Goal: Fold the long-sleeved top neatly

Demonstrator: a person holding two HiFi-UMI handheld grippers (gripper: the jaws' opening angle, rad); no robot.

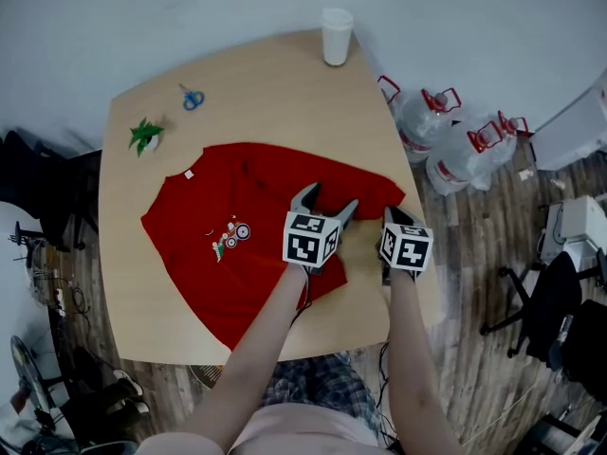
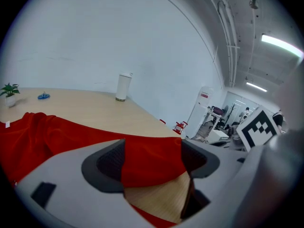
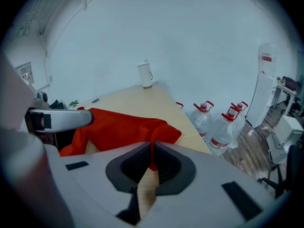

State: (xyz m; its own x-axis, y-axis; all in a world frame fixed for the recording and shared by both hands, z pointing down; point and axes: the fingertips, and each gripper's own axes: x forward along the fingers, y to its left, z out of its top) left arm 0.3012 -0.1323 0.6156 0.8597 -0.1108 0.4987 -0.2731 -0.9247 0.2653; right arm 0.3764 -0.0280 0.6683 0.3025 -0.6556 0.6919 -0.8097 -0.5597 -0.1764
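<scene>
The red long-sleeved top (image 1: pixel 237 226) lies spread mid-table (image 1: pixel 256 83). The right gripper (image 1: pixel 395 214) is clenched on its 3 o'clock edge, and the left gripper (image 1: pixel 329 199) gapes over the cloth, gripping nothing. A white cup (image 1: pixel 337 36) (contents unseen) stands at 12 o'clock.

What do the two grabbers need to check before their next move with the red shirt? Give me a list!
1. Right gripper has hold of the red top: ok, its jaws are shut on a thin fold of the edge.
2. Left gripper has hold too: not ok, its jaws stand wide apart with cloth between them, not pressed.
3. Top lies smooth: not ok, it is rumpled near the grippers.
4. Scissors and plant are off the cloth: ok.
5. Cup is out of the way: ok, it stands at the table's far edge.
</scene>
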